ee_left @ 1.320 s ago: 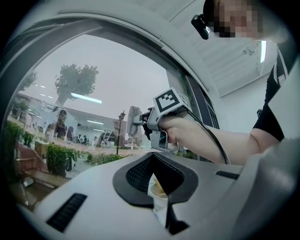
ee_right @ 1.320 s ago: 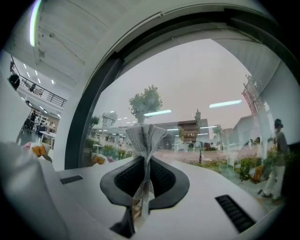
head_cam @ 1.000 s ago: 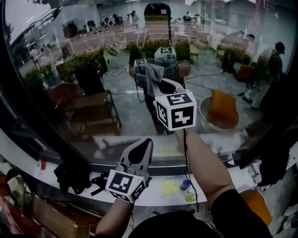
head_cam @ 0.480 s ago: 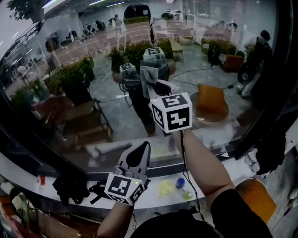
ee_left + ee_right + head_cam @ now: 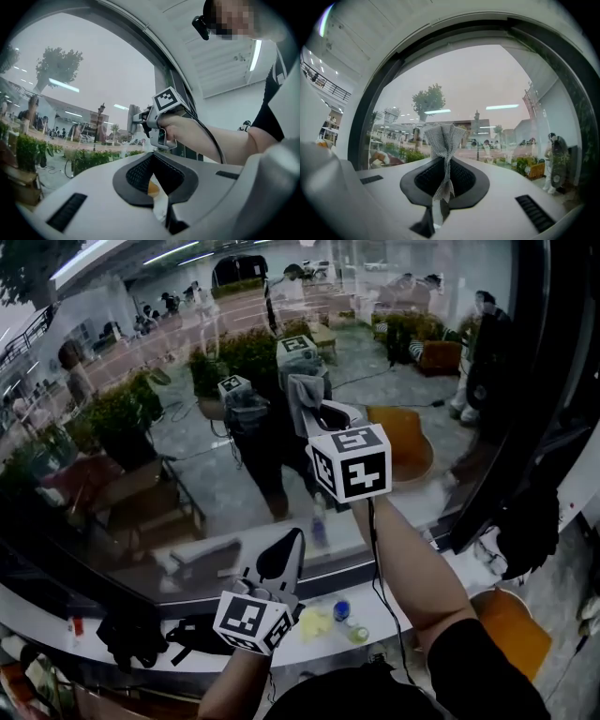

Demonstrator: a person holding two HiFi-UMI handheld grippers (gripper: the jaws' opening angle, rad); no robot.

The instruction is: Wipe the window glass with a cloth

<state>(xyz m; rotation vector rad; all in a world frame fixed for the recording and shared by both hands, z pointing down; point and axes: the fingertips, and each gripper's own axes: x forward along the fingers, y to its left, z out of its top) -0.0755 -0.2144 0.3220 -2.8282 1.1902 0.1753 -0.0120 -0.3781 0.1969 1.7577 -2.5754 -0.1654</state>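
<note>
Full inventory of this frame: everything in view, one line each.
window glass: one pane, clear with reflections, ahead
cloth: one, grey, pinched in the right gripper, held up at the glass
window sill: one, white, below the glass
black bundle: one, black, on the sill, left
yellow item: one, yellow, on the sill by the left gripper; kind unclear
small bottle: one, blue cap, on the sill beside the yellow item
orange seat: one, orange, lower right
cable: one, black, along the right forearm
left gripper: white, jaws together, empty, low by the sill
right gripper: white, jaws shut on the cloth
</note>
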